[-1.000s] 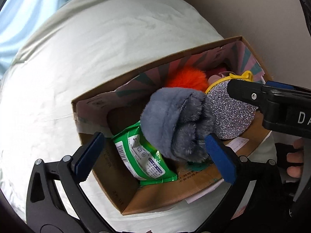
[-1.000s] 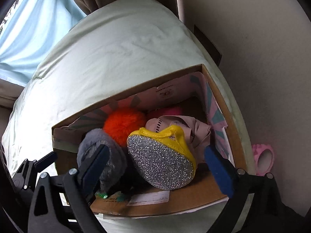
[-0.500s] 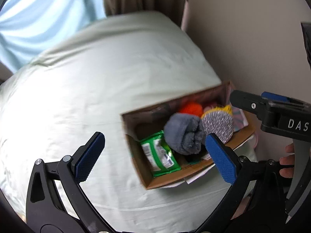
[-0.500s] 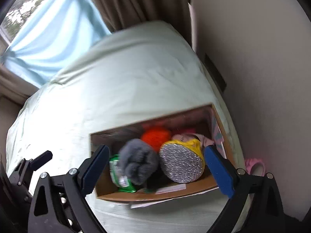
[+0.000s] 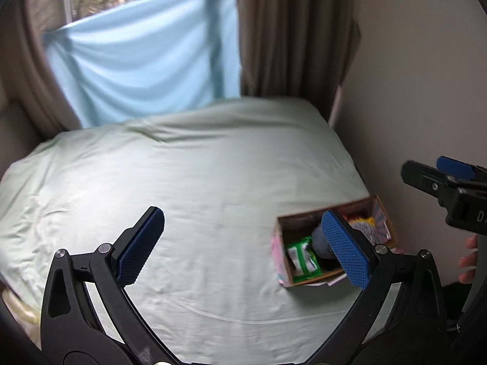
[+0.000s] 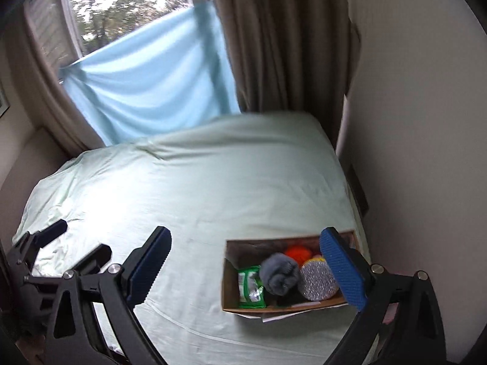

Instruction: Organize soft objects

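Cardboard box (image 6: 292, 302) of soft items, on bed (image 6: 197, 197) below and right of both wide-open, empty hand-held grippers, left (image 5: 243, 249) and right (image 6: 248, 269); judged near done: withdraw gently, avoid nudging box.

Both wrist cameras look down and forward from well above the pale green bed (image 5: 197, 182), facing the window with its blue cloth (image 6: 152, 85) and brown curtain (image 5: 289, 30). The left wrist view sits further left, with the cardboard box (image 5: 281, 237) low at its right. The right wrist view holds that box (image 6: 231, 273) nearer its lower centre. Both share bed, box, window and the right wall (image 6: 426, 152).
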A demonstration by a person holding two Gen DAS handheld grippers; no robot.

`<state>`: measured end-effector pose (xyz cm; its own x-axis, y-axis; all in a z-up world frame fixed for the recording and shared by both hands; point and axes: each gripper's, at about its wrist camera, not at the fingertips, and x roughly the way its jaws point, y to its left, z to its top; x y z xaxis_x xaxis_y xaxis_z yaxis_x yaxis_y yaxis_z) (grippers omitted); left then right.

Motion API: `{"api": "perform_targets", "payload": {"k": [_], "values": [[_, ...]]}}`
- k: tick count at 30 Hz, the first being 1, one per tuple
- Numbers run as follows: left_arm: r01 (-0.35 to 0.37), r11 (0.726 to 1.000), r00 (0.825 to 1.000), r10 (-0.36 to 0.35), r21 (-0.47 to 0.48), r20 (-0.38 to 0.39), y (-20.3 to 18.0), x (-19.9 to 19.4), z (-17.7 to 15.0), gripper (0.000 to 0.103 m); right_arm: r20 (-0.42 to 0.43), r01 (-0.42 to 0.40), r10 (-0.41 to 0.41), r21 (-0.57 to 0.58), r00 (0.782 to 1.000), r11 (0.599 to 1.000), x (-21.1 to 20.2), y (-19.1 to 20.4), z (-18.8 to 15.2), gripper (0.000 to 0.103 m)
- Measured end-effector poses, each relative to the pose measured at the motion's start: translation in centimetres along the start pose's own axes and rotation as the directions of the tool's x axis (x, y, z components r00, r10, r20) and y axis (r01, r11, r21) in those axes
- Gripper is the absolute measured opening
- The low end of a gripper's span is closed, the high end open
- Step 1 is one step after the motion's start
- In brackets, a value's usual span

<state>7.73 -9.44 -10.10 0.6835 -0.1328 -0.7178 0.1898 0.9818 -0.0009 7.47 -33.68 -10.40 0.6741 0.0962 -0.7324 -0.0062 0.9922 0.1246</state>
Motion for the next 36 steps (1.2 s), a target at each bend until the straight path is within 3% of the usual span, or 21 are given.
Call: {"api": "perform_targets", "payload": {"k": [11,21,36], "values": [[-0.034,0.995,0.986,0.049,-0.092,0.161,5.9,-8.9,-0.9,0.103,0.141,0.028,-0.013,-0.108,0.99,0.994,-6.4,6.0,-1.8,0.097],[-0.046,0.995,0.975,0.064,-0.084,0.215,6.3,-10.7,-1.7,0.103,0.196,0.03,-0.01,-0.096,0.981,0.995,-8.0,7.1,-2.8,0.097],[-0.037,0.995,0.973,0.057,-0.091,0.223,6.7,-11.1,-1.9,0.103,0.226,0.046,-0.024,-0.09,0.974,0.995,-8.7,7.8,-2.5,0.097]]}}
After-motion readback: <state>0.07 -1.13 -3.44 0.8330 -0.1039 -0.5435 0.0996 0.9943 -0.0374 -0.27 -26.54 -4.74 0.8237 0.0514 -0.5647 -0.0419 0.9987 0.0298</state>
